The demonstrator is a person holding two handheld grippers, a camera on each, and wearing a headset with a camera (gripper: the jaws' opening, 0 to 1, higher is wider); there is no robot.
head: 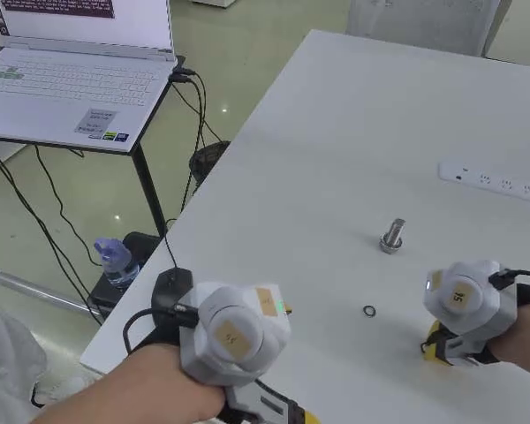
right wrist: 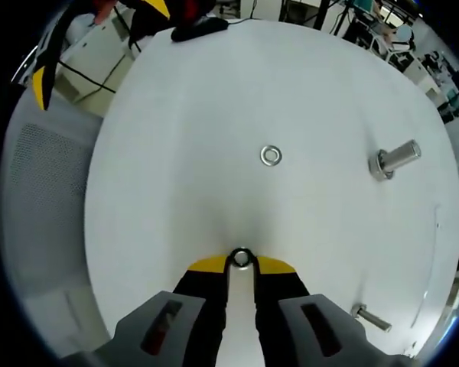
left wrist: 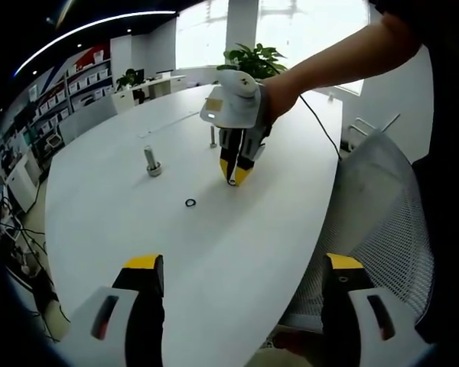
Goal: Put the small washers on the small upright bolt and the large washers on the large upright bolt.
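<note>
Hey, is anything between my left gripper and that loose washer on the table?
Nothing visible. Bare table lies between the left gripper, jaws open, and the loose washer; the right gripper stands past it, off to one side.

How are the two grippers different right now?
The left gripper has its jaws wide open and empty; the right gripper has its jaws shut on a washer. The right gripper points down, tips at the table; the left gripper looks across it. Both have yellow tips.
</note>
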